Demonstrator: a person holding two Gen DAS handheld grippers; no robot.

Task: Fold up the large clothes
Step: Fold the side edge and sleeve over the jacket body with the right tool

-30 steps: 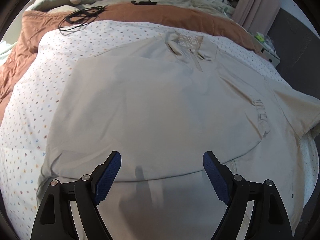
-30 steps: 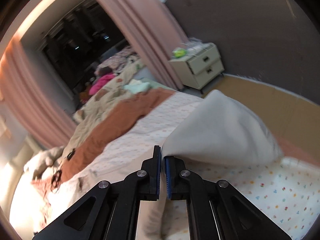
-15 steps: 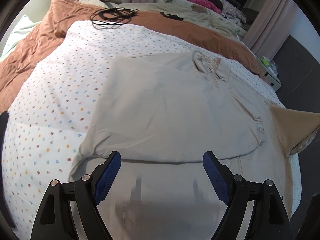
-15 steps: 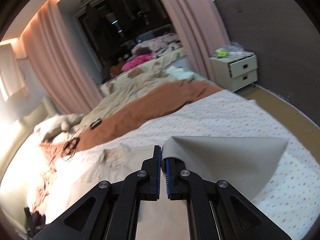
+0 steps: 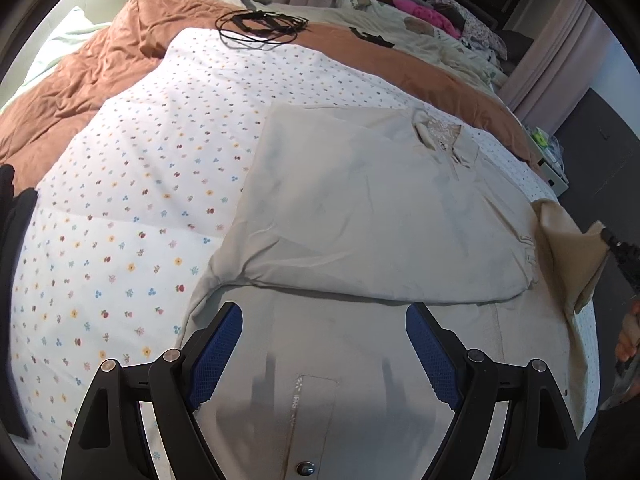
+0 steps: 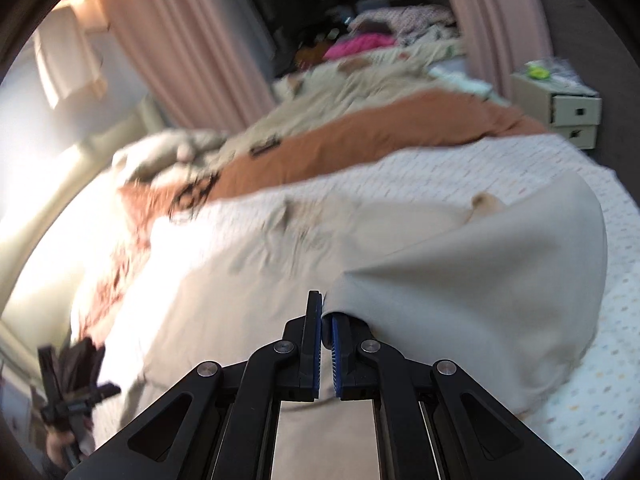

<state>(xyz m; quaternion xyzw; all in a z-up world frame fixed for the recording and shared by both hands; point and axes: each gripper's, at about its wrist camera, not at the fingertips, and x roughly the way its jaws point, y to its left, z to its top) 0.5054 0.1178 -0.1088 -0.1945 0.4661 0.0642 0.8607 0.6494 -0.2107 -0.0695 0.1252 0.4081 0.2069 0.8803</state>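
A large beige shirt (image 5: 372, 216) lies spread on the flower-print bedspread (image 5: 132, 184), its left sleeve side folded over the body. My left gripper (image 5: 324, 340) hangs open above the shirt's lower front, with nothing between its blue pads. In the right wrist view my right gripper (image 6: 326, 316) is shut on the shirt's right sleeve (image 6: 480, 272), lifted and drawn over the body (image 6: 248, 296). That raised sleeve (image 5: 568, 248) shows at the right edge of the left wrist view, with the right gripper's tip (image 5: 622, 250) behind it.
A brown quilt (image 5: 100, 72) lies behind the bedspread, with a coil of black cable (image 5: 260, 26) on it. Beyond lie rumpled bedding, pink clothes (image 5: 424, 10) and pink curtains (image 6: 192, 40). A white nightstand (image 6: 560, 112) stands at the bed's far right.
My right gripper swung the sleeve from beside the bed in over the shirt. My left gripper drifted sideways over the shirt, still open.
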